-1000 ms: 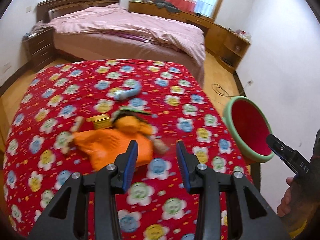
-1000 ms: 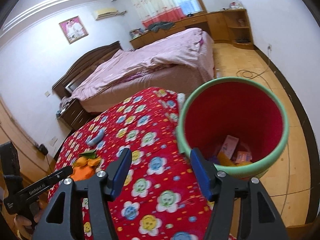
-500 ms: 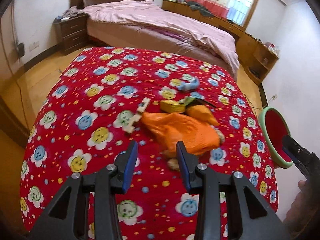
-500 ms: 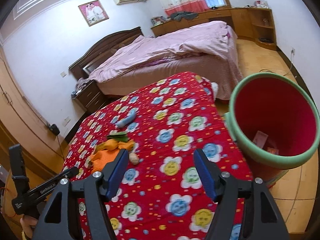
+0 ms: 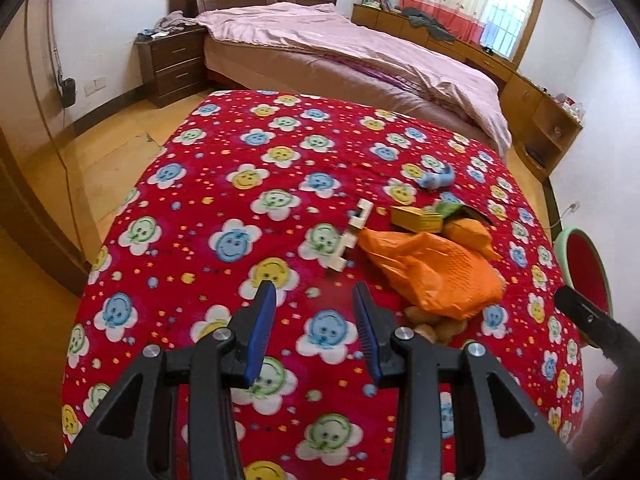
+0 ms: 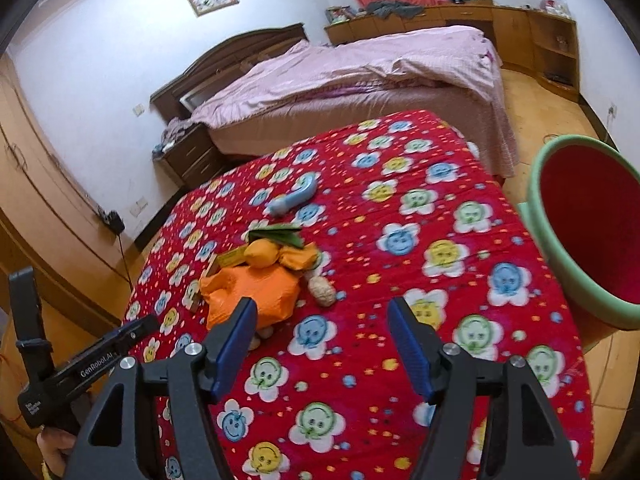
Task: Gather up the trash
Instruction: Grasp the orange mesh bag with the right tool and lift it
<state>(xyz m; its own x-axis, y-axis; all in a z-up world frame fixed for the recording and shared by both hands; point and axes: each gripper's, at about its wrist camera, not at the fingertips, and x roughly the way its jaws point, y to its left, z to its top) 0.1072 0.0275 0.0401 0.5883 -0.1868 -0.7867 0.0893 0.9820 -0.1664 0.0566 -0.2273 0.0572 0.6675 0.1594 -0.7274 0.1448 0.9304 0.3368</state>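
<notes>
A heap of trash lies on the red flowered cloth (image 5: 240,216): a crumpled orange plastic bag (image 5: 436,276) (image 6: 252,296), a yellow box (image 5: 416,218), a white strip (image 5: 352,236), a brown lump (image 6: 322,290), a green wrapper (image 6: 276,234) and a blue piece (image 5: 436,178) (image 6: 294,200). My left gripper (image 5: 314,308) hovers open just left of the bag, with nothing between its pads. Nearer the table's front edge, my right gripper (image 6: 322,312) is open wider and empty, the bag by its left finger. The green-rimmed red bin (image 6: 536,200) (image 5: 560,248) stands off the table's right side.
A pink-covered bed (image 5: 360,52) fills the room behind the table, with a dark nightstand (image 5: 172,64) at its left. Wooden cabinets (image 6: 520,20) line the far wall. A person's hand (image 6: 56,448) holds the left gripper's handle at the lower left of the right wrist view.
Both views have swung left, away from the bin and toward the trash heap. The bin slid to the right edge of each view. The right jaws stand slightly wider.
</notes>
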